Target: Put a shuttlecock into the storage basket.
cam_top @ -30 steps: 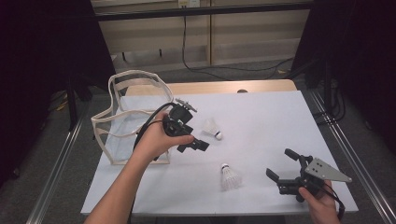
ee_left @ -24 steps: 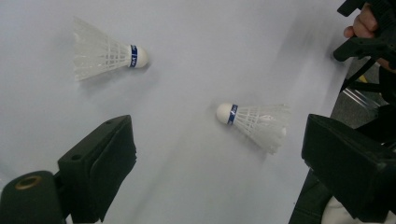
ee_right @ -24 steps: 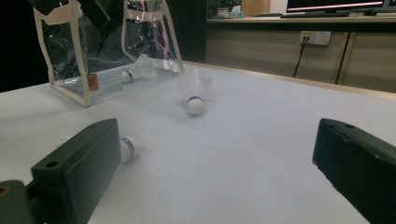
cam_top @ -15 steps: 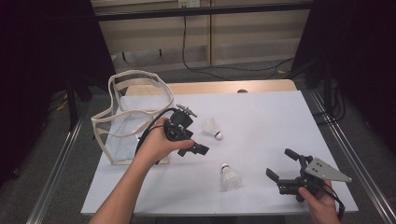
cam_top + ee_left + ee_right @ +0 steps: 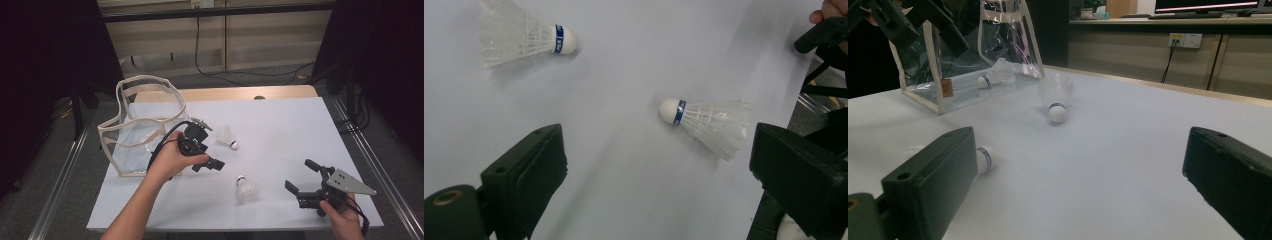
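One shuttlecock (image 5: 993,74) already in clear bag (image 5: 135,130); two left on table: far (image 5: 227,136), near (image 5: 245,190). Left gripper (image 5: 212,162) and right gripper (image 5: 299,177) wide open, empty.

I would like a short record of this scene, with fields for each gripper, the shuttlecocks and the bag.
left gripper: open, above the table, next to the bag
right gripper: open, holds nothing
near shuttlecock: lying on the table
far shuttlecock: lying on the table
bag: clear, standing at the table's left edge, one shuttlecock inside
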Action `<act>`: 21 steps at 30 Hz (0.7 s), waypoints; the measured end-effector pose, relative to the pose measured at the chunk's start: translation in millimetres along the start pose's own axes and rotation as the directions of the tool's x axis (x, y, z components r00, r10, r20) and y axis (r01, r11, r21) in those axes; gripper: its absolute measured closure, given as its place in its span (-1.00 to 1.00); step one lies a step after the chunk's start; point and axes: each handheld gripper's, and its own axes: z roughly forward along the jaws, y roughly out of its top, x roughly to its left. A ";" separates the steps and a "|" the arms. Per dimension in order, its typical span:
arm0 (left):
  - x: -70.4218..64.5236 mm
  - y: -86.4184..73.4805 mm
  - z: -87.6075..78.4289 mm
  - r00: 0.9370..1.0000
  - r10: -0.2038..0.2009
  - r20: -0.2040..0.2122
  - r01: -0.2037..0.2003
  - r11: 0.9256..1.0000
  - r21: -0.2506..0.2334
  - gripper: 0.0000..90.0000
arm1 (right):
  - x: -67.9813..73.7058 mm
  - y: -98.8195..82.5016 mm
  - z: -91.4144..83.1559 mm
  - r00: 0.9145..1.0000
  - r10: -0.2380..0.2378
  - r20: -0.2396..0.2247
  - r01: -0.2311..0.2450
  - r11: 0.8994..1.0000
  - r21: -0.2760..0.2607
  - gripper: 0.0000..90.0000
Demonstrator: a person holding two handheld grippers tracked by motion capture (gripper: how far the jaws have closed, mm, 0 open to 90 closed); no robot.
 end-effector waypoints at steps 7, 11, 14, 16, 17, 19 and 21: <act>1.4 -4.1 7.3 1.000 -0.006 0.000 0.006 1.000 0.002 -0.83 | 0.1 0.1 -0.1 1.000 0.000 0.000 0.000 1.000 -0.002 -0.98; 1.2 -6.4 11.5 1.000 -0.008 0.005 0.008 1.000 0.001 -0.83 | 0.1 0.0 0.0 1.000 0.001 -0.001 -0.001 1.000 0.000 -0.98; 2.5 -7.9 14.3 1.000 -0.005 0.008 0.005 1.000 0.010 -0.83 | 0.2 0.1 0.0 1.000 -0.001 -0.001 0.001 1.000 0.000 -0.98; 2.4 -9.0 16.6 1.000 -0.013 0.009 0.013 1.000 0.009 -0.83 | 0.3 0.1 0.1 1.000 0.001 0.000 -0.001 1.000 0.000 -0.98; 2.3 -9.5 17.6 1.000 -0.013 0.008 0.013 1.000 0.012 -0.83 | 0.2 0.0 0.0 1.000 0.000 -0.001 0.000 1.000 0.001 -0.98; 2.8 -10.5 19.3 1.000 -0.009 0.008 0.009 1.000 0.011 -0.83 | 0.2 0.1 0.0 1.000 -0.001 0.000 0.001 1.000 0.000 -0.98; 2.3 -11.3 21.3 1.000 -0.017 0.010 0.017 1.000 0.009 -0.84 | 0.2 0.1 0.0 1.000 0.000 0.000 0.000 1.000 0.000 -0.98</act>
